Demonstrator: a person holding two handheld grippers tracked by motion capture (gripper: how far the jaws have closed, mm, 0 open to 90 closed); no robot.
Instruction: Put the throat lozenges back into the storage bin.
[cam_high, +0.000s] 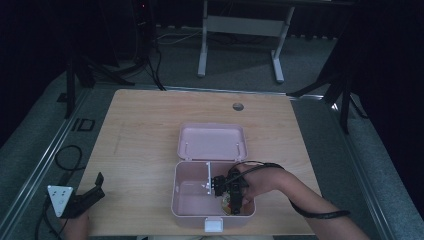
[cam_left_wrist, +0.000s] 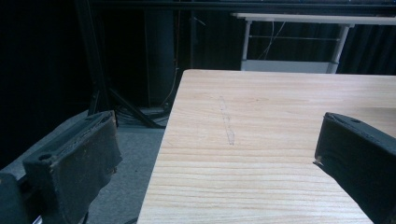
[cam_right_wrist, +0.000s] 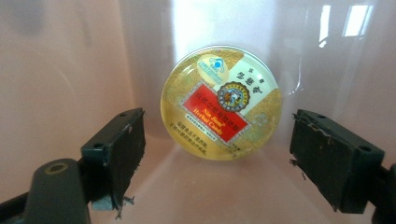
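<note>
A pink lunch box stands open near the table's front edge, its lid folded back. A white divider splits the box. Inside its right compartment my right gripper points down, open. In the right gripper view a round gold candy tin with a red label leans against the pink wall, beyond the two black jaws and apart from them. My left gripper rests open at the table's front left corner, nothing between its jaws.
A wooden table carries the box, with a round cable hole near its far edge. Black stands and a white desk frame stand on the floor beyond. A faint scratch marks the wood.
</note>
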